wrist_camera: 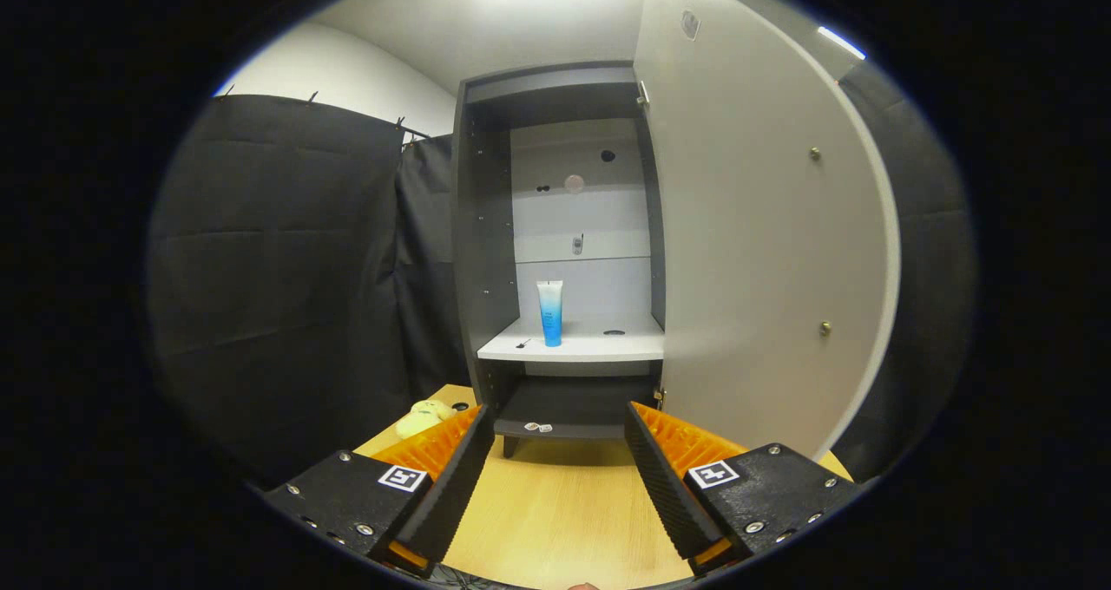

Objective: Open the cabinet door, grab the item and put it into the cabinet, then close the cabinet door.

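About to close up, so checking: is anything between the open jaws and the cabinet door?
Nothing visible. The gripper is open and empty over the light wooden table; the white cabinet door stands swung open just ahead to the right. The blue-and-white tube stands upright on the white shelf.

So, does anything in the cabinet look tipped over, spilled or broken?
Nothing stands out. The tube stands upright on the white shelf, the cabinet door hangs fully open, and the gripper is open and empty above the wooden table.
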Action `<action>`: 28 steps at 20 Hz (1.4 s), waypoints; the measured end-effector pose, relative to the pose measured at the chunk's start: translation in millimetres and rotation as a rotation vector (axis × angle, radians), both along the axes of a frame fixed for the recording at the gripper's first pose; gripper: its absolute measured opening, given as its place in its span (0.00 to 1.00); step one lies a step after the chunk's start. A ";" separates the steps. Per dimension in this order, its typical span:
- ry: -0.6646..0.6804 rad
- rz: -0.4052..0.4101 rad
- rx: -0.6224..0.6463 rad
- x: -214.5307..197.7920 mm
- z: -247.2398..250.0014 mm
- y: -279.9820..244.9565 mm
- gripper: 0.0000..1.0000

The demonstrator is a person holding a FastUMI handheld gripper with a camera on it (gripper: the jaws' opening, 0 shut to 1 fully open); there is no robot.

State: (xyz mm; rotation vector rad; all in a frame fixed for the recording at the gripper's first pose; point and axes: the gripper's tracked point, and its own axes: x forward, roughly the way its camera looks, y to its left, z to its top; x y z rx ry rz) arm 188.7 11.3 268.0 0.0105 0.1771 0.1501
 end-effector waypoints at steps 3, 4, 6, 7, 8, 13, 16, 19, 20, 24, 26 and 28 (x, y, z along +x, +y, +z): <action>0.002 -0.011 -0.001 -21.9 0.4 -18.2 0.94; 0.000 -0.022 0.003 -27.5 1.7 -26.1 0.94; -0.008 -0.052 0.013 -37.0 2.6 -43.7 0.94; -0.008 -0.069 0.015 -41.6 1.8 -52.9 0.94; -0.009 -0.090 0.019 -46.4 2.3 -65.2 0.94; -0.042 -0.211 0.023 -58.4 10.0 -130.9 0.94; -0.053 -0.306 0.021 -61.7 12.4 -177.2 0.94; -0.062 -0.385 0.034 -56.5 18.6 -212.4 0.93; -0.071 -0.406 0.036 -54.1 23.0 -223.8 0.93; -0.109 -0.490 0.020 -33.7 37.3 -258.9 0.93; -0.124 -0.543 0.008 -20.3 43.7 -274.9 0.93; -0.131 -0.587 0.017 -8.5 57.2 -289.1 0.93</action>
